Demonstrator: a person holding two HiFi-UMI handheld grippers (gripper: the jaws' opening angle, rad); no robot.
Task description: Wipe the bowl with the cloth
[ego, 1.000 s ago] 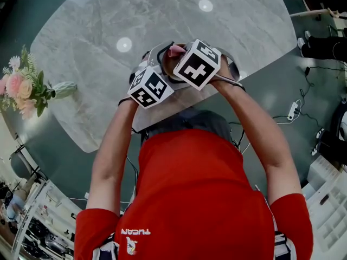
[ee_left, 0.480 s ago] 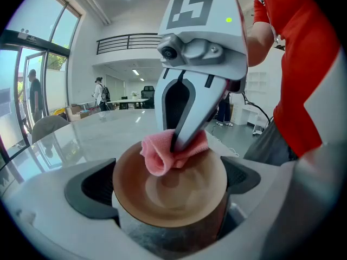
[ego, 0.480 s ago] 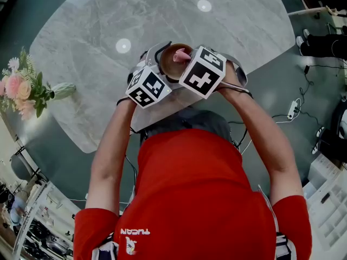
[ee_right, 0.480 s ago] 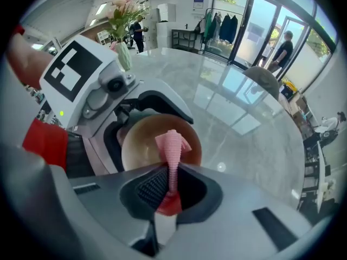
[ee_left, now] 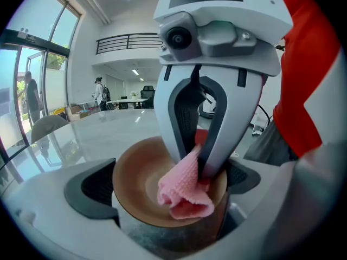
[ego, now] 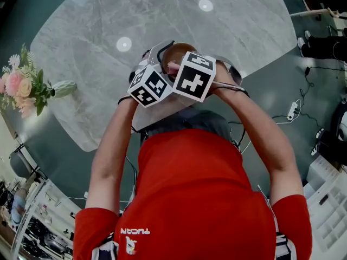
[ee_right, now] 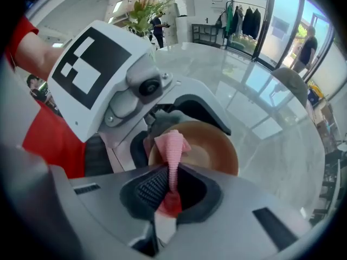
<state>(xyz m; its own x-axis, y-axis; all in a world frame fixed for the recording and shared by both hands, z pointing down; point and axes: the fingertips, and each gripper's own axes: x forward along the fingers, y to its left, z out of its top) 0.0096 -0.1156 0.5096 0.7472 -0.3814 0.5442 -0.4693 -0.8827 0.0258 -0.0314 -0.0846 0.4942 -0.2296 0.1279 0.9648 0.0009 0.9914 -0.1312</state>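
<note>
Table (ego: pixel 108 91): grey marbled top, rounded, filling the far part of the scene; two ceiling lights reflect in it.
Person (ego: pixel 200 194): red top, standing at the near edge of the table, both forearms raised and brought together over that edge.
Flowers (ego: pixel 24 88): pink and white bunch with green leaves, at the far left edge of the table, well apart from the work.
Left gripper (ee_left: pixel 165 186): jaws set moderately wide, one pad on each side of the bowl, clamping it by its outer wall.
Right gripper (ee_right: pixel 169 191): jaws drawn narrow, pinching the cloth; tips point down into the bowl, touching its inside on the right.
Bowl (ee_right: pixel 209 145): brown, round, mouth facing up, held between the left gripper's pads over the near edge of the table.
Cloth (ee_left: pixel 184 196): pink, waffle-textured, upper end caught in the right gripper, bunched lower end lying against the bowl's inner wall near the rim.
</note>
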